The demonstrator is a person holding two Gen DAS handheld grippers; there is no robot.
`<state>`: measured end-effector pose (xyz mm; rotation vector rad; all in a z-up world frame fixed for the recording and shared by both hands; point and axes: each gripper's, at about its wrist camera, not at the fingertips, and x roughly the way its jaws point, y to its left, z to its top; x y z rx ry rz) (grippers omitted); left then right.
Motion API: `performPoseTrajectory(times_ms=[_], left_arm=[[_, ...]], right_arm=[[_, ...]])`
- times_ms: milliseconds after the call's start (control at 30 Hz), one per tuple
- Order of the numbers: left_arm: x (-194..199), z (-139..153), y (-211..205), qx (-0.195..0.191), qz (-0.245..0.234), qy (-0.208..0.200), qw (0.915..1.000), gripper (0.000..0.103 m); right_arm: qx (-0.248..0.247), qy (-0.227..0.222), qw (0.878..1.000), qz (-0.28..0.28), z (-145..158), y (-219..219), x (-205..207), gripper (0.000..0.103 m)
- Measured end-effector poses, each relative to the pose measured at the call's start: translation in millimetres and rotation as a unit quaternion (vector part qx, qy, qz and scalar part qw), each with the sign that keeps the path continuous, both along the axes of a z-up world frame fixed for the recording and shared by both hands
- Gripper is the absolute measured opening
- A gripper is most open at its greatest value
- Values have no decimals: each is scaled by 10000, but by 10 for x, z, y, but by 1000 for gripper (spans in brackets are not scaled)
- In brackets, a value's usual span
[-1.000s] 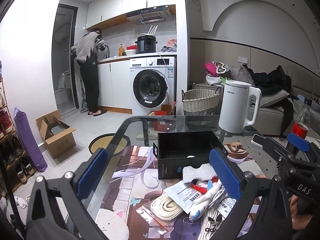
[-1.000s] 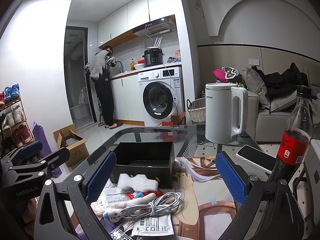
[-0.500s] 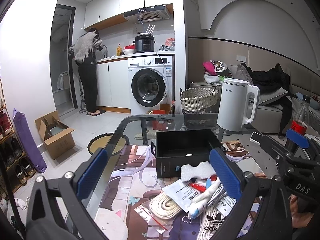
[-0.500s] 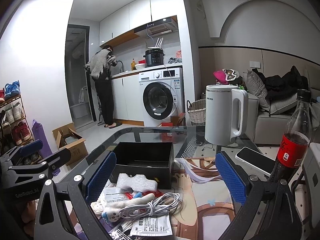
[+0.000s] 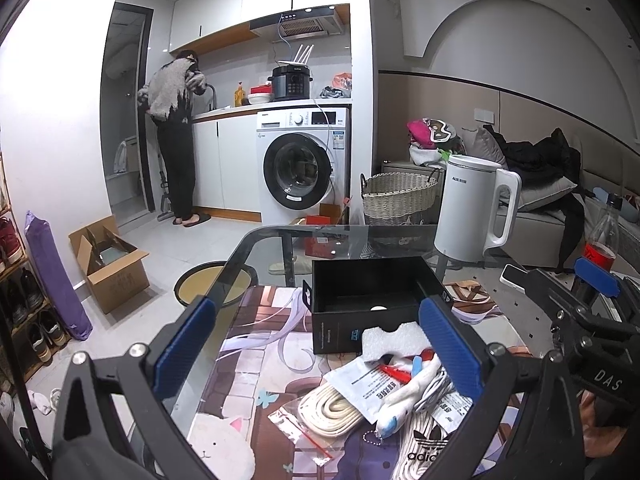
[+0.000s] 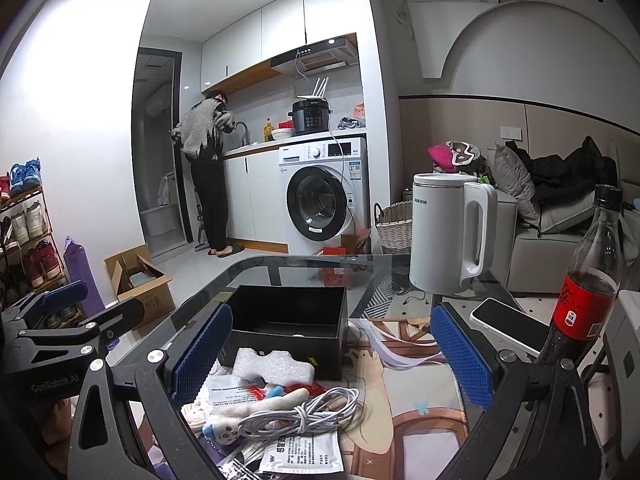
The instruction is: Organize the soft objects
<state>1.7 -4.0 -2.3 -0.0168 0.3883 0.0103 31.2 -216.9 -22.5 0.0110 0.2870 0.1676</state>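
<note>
While both grippers hang above the glass table with nothing in them, the job looks barely begun: the soft things lie heaped just in front of the open black box, which appears almost empty. The left gripper has its jaws spread wide, holding nothing, and the right gripper is likewise fully open and unloaded. Touching the box's near wall is the white foam block; nearer the cameras than that lie a plush toy, a bundled white charging cable and paper sachets. A sensible first pick, I judge, is the foam block: it sits on top and closest to the box, so lowering one gripper over it, pinching lightly to avoid crushing it, and lifting clear before moving over the box should keep the cable from snagging. Only the left wrist view shows the coiled cream rope in its clear bag and the adidas-marked item; only the right wrist view shows the white phone lying right of the box, beside the cola bottle.
</note>
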Motion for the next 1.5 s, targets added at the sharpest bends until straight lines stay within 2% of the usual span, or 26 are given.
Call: performPoseTrajectory(times_ms=[267, 633, 733, 933, 1067, 1167, 1300, 1400, 1500], left_arm=[[12, 6, 29, -38, 12, 8, 10000, 102], [103, -2, 45, -16, -48, 285, 9996, 102], [177, -5, 49, 32, -83, 426, 9991, 102], [445, -74, 91, 98, -118, 1110, 9937, 102], [685, -229, 138, 357, 28, 1720, 9844, 102], [796, -377, 160, 372, -143, 2191, 9749, 102], [904, -602, 179, 519, -48, 2707, 9612, 102], [954, -747, 146, 622, -217, 3019, 9511, 102], [984, -878, 71, 895, -285, 3296, 9395, 102]], right_arm=[[-21, -19, 10000, 6, 22, 3, 12, 101], [-125, -186, 9997, 84, 103, 32, 29, 101], [-209, 28, 9996, 193, 116, 59, 98, 101], [-214, 879, 9948, 474, 70, 53, 336, 101], [-197, 1458, 9869, 665, -26, 53, 492, 101], [-166, 1909, 9781, 817, -151, 78, 581, 100], [-150, 2377, 9665, 963, -331, 129, 664, 80], [-118, 2708, 9571, 1028, -475, 158, 719, 76], [-30, 2989, 9484, 1058, -564, 141, 756, 76]])
